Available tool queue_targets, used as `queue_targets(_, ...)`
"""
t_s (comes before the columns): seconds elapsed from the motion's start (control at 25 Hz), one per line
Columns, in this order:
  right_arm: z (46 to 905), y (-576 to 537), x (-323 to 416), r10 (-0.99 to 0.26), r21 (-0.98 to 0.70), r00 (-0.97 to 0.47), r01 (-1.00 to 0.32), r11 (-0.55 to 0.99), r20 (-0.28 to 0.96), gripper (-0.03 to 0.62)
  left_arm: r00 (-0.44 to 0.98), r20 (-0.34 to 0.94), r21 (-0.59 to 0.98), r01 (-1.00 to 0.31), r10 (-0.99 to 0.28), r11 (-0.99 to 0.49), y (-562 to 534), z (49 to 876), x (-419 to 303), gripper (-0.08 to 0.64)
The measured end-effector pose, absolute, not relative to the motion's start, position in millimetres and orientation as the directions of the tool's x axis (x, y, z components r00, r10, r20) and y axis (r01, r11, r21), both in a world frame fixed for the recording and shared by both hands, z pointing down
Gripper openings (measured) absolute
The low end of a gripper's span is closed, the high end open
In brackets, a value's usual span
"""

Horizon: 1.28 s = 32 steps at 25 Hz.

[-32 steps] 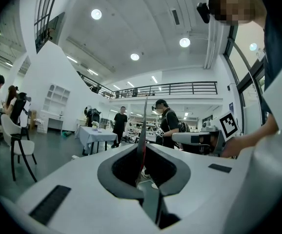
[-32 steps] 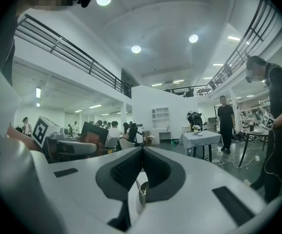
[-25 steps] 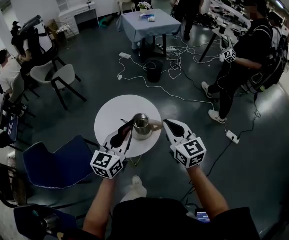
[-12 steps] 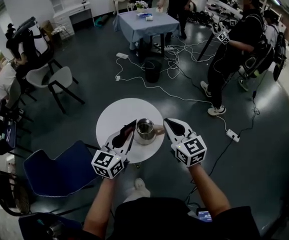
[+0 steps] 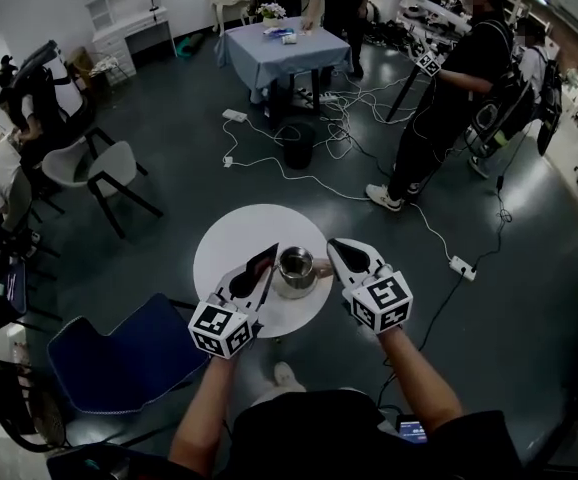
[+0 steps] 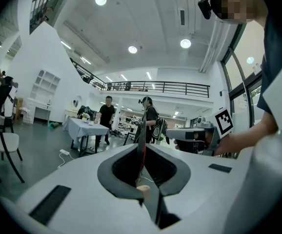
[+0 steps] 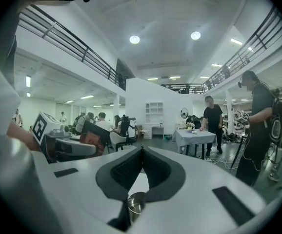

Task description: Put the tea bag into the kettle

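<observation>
Left gripper view, left hand-held gripper [image 6: 142,149] clamped on tea bag [image 6: 142,128]

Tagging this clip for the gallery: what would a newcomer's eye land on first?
Two white tools with marker cubes sit low in the head view: the left tool pinches a thin dark tea bag edge-up, the right tool is shut and empty. Between them a shiny open-topped metal kettle stands on a small round white table. Behind, white cables trail over the dark floor toward a cloth-covered table.
</observation>
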State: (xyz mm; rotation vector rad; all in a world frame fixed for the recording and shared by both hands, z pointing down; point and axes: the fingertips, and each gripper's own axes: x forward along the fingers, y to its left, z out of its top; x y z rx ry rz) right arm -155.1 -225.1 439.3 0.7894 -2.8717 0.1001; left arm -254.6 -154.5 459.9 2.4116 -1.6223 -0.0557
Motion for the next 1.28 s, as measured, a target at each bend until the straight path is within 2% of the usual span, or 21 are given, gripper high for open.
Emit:
queue_targets(0.4,452,-230,-174,-0.542,-0.017,-0.816,-0.556,0.831,0.201,0.017,0.433,0.117,0.243,-0.885,-0.894,-0.397,-160,478,-280,0.035)
queue_targets(0.8,462,-227,-164,-0.571,0.003,-0.795,-0.583,0.813,0.205,0.017,0.46,0.155,0.223,-0.878,-0.874,-0.423,-160,496,-273,0.035)
queue_targets(1.28,471,-252,-129,-0.587,0.025,-0.78,-0.597,0.802,0.218,0.017,0.47,0.258,0.168,-0.882,-0.844,-0.44,-191,525,-242,0.035)
